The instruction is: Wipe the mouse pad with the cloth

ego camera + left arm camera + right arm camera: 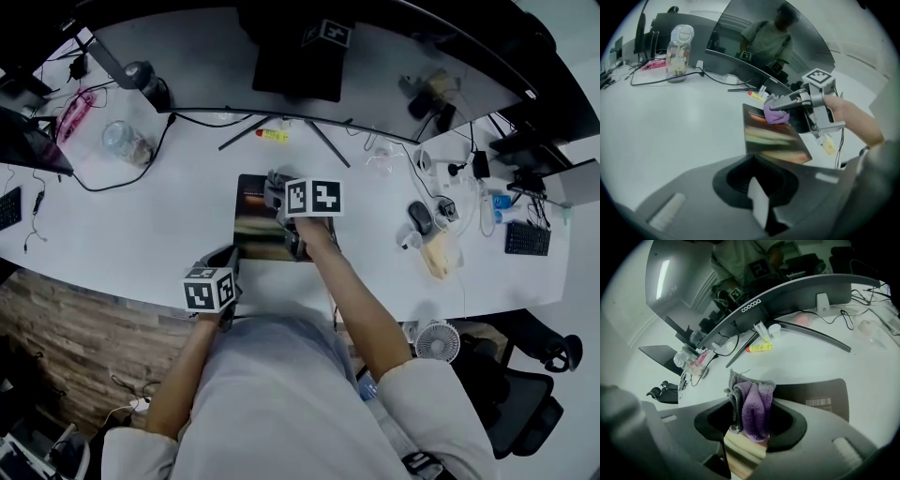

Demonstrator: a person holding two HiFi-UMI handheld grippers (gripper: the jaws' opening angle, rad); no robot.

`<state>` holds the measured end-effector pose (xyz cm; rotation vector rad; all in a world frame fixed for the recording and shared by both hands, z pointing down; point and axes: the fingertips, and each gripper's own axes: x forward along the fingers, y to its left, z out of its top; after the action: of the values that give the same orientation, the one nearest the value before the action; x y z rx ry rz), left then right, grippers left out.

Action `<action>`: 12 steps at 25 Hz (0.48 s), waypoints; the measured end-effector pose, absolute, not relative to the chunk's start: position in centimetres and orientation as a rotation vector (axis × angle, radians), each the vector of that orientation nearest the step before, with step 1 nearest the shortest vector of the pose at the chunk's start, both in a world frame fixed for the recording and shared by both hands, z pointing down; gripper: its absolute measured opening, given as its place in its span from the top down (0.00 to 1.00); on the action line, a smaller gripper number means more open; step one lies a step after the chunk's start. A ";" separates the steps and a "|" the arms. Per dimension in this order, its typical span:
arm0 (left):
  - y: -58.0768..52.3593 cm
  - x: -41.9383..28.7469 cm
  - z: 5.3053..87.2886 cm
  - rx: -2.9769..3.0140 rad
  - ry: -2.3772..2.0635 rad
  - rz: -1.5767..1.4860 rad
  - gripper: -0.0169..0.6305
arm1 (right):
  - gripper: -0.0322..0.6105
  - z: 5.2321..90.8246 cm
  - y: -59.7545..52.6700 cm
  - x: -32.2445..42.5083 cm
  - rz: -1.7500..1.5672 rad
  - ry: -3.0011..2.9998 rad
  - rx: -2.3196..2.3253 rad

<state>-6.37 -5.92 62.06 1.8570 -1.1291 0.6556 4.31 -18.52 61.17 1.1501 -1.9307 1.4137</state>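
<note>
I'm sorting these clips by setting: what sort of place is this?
Probably an office workstation: a wide curved monitor, a black keyboard and a grey computer mouse sit on a long white desk.

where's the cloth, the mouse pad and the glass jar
cloth (752,411), right gripper view, on its purple fold
mouse pad (774,140), left gripper view, on the middle of its printed top
glass jar (678,56), left gripper view, on its body below the lid
</note>
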 end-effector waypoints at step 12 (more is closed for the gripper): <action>-5.8 -6.7 62.0 1.840 -1.109 0.644 0.97 | 0.64 61.3 -18.0 7.5 1.415 -1.901 1.186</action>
<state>-6.67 -5.84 61.98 1.8402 -1.1086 0.6437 7.52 -18.01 61.27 1.1857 -1.9007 1.4147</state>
